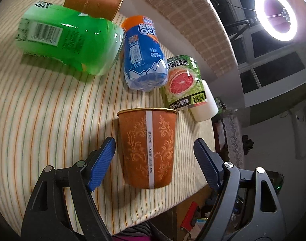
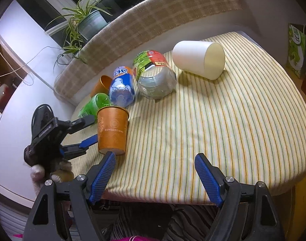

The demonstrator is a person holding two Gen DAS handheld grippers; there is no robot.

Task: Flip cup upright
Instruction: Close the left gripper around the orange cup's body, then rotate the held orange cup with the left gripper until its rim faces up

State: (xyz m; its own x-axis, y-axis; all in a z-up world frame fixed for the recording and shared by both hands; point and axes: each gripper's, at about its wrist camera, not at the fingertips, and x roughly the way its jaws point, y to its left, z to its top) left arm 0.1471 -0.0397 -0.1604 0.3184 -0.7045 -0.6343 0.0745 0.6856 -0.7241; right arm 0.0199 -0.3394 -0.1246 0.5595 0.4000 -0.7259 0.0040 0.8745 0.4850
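Note:
An orange paper cup (image 1: 147, 148) with a gold rim and leaf pattern stands upright on the striped tablecloth (image 1: 42, 110). My left gripper (image 1: 155, 154) is open, its blue pads on either side of the cup with a gap on both sides. The same cup shows in the right wrist view (image 2: 112, 129), with the left gripper (image 2: 88, 129) beside it. My right gripper (image 2: 155, 172) is open and empty near the table's front edge. A white cup (image 2: 199, 59) lies on its side at the back. A second orange cup (image 1: 93, 2) lies on its side at the far end.
A green bottle (image 1: 68, 38), a blue-labelled bottle (image 1: 142, 54) and a grapefruit-labelled bottle (image 1: 182, 82) lie on the cloth behind the cup. A checked cushion (image 2: 153, 18) runs along the back. The table edge (image 2: 193, 199) is close in front. A ring light (image 1: 276, 16) glows at upper right.

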